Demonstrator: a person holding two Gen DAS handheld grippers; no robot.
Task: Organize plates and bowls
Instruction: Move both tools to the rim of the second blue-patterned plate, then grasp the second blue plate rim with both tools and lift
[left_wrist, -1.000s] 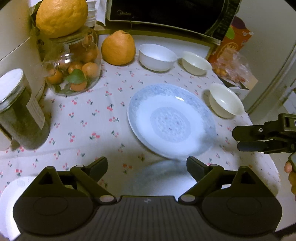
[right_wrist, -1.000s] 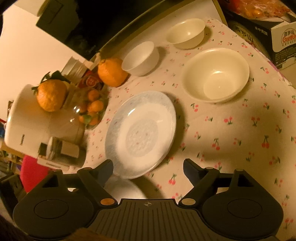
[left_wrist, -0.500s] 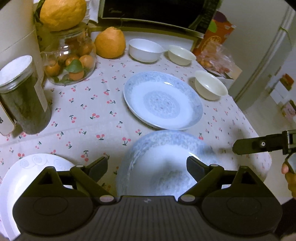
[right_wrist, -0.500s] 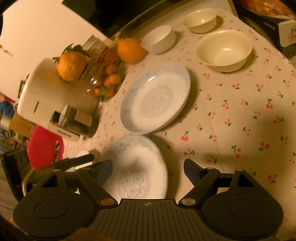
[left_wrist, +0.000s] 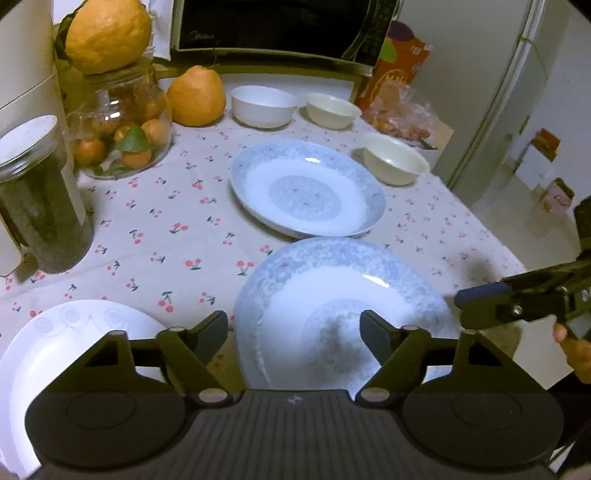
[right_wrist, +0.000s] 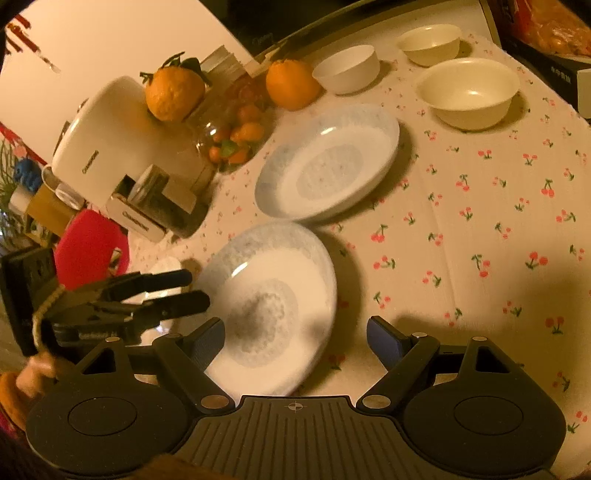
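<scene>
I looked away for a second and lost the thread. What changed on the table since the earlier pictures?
Both tongs pulled back toward the table's near edge, so the near blue plate and the white plate came into view. The left tongs are closing, with the near blue plate's rim between the tips, not yet gripped. The right tongs stayed open. The far blue plate and the bowls stayed put.

Two blue-rimmed plates (left_wrist: 306, 192) (left_wrist: 343, 306), three bowls (left_wrist: 395, 158) on cherry-print cloth (left_wrist: 155, 229)
</scene>
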